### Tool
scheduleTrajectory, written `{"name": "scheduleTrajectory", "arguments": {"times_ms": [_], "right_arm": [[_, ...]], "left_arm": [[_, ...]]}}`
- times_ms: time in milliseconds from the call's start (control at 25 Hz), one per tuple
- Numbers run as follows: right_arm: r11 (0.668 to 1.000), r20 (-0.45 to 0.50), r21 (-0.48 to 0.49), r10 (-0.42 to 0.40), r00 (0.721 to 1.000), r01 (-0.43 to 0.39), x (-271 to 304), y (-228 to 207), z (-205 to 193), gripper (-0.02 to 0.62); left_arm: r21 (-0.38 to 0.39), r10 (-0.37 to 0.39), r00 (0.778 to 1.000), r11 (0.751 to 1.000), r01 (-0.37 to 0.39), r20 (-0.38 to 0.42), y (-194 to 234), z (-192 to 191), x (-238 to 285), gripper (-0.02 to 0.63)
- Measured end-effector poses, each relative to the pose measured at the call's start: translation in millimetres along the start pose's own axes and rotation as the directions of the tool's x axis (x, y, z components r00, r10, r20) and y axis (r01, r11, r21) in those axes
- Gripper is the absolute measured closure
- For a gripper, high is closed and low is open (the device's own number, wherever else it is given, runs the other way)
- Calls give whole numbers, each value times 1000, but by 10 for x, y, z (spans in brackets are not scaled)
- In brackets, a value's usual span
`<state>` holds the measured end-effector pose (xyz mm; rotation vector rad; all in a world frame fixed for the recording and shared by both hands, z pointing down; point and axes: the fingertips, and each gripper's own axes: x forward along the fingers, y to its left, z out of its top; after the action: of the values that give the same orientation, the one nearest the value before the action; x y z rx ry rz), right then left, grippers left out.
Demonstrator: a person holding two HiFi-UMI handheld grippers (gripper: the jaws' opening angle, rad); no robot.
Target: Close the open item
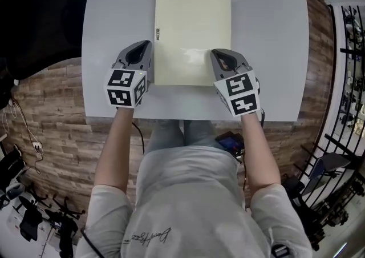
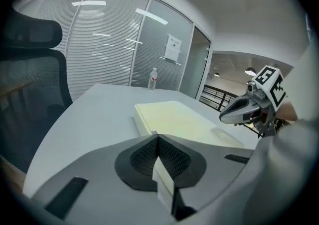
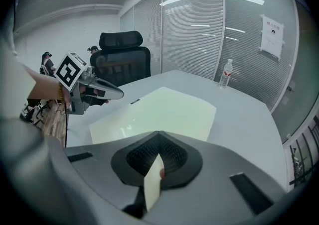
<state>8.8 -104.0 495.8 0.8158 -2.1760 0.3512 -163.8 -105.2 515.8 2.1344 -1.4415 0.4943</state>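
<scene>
A pale yellow binder [image 1: 193, 34] lies flat with its cover down on the grey table [image 1: 268, 51], its spine with a small label along the left edge. My left gripper [image 1: 138, 47] hovers just off the binder's near left corner, jaws shut with nothing between them. My right gripper [image 1: 220, 55] is over the near right corner, also shut and empty. In the left gripper view the binder [image 2: 179, 119] lies past my shut jaws [image 2: 157, 137], with the right gripper [image 2: 243, 112] at the right. In the right gripper view the binder [image 3: 159, 112] is ahead and the left gripper [image 3: 105, 89] at the left.
A water bottle [image 3: 227, 73] stands at the table's far end, well beyond the binder. A black office chair [image 3: 122, 62] is at the table's left side. The table's near edge [image 1: 194, 120] runs just behind my grippers. Black railings [image 1: 348, 80] stand to the right.
</scene>
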Motion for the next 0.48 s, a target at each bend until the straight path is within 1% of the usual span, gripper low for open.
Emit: {"name": "scheduleTrajectory", "arguments": {"times_ms": [160, 400, 480], "right_arm": [[1000, 49, 8, 1, 999, -1, -188, -3, 41, 582], [999, 125, 42, 6, 992, -11, -506, 22, 107, 583], [999, 153, 48, 3, 988, -10, -629, 30, 138, 582]], "left_arm": [[16, -31, 999, 999, 31, 27, -146, 143, -112, 597], [49, -104, 992, 994, 101, 72, -622, 401, -222, 597], [48, -127, 988, 991, 123, 83, -755, 469, -274, 597]]}}
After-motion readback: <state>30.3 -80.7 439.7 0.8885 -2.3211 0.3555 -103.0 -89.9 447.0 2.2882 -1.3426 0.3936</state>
